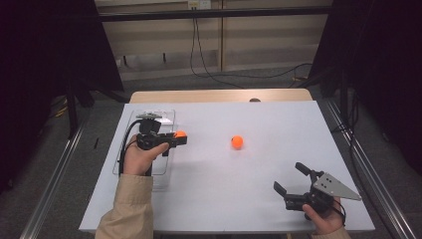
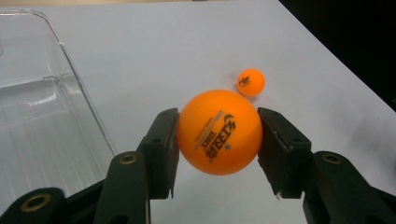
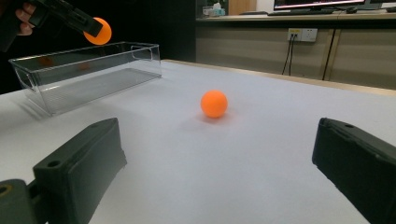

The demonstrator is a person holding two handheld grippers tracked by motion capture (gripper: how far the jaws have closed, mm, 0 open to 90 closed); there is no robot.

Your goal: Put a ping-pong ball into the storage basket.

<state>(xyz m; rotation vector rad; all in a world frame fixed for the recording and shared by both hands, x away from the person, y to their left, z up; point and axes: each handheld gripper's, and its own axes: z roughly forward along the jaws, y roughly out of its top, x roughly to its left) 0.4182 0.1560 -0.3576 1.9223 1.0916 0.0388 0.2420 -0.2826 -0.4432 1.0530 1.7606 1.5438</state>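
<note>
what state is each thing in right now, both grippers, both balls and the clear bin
left gripper: jaws shut on the held ball, raised beside the bin's rim
held ball: clamped between the jaws, off the table
second ball: lying loose on the table, untouched
right gripper: jaws wide open, holding nothing, pointed toward the second ball
clear bin: upright, open-topped, looks empty
table: covered by a white sheet

Held orange ball [image 2: 218, 131]: dark print in several lines beside a winged logo and a small star; the largest line appears to be Chinese characters, the smaller Latin lines too blurred to read.
Second orange ball [image 2: 251, 82]: small dark logo print, illegible.
Other readable text: none found.
</note>
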